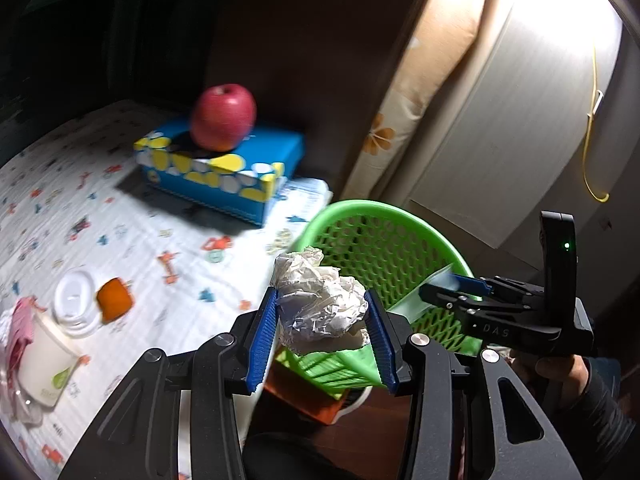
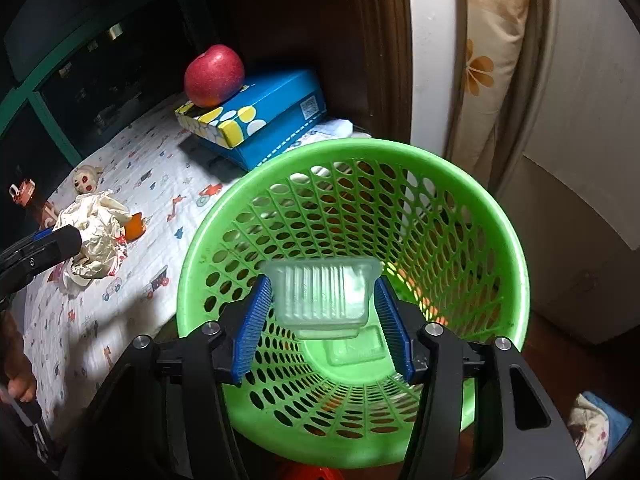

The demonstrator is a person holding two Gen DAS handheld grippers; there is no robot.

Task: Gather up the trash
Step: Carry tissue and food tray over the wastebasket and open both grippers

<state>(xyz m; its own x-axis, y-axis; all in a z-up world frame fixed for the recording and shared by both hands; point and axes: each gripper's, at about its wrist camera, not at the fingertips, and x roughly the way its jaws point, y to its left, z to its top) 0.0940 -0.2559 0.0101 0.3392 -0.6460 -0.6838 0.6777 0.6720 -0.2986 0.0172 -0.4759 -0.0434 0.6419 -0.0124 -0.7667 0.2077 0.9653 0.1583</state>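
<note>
My left gripper (image 1: pixel 322 312) is shut on a crumpled white paper ball (image 1: pixel 320 300) and holds it just left of the green mesh basket (image 1: pixel 384 240). The paper ball also shows in the right wrist view (image 2: pixel 94 236). My right gripper (image 2: pixel 324 300) holds a clear plastic tray (image 2: pixel 324 296) between its blue pads, over the mouth of the green basket (image 2: pixel 352 152). A second clear tray (image 2: pixel 354 348) lies at the basket's bottom. The right gripper (image 1: pixel 456 286) also shows in the left wrist view at the basket's rim.
A red apple (image 1: pixel 223 117) sits on a blue tissue box (image 1: pixel 224 168) on the patterned bed sheet (image 1: pixel 120 220). A white cup (image 1: pixel 46 360), a white lid (image 1: pixel 76 302) and an orange piece (image 1: pixel 115 300) lie on the sheet at left. A pillow (image 1: pixel 420 92) and wall stand right.
</note>
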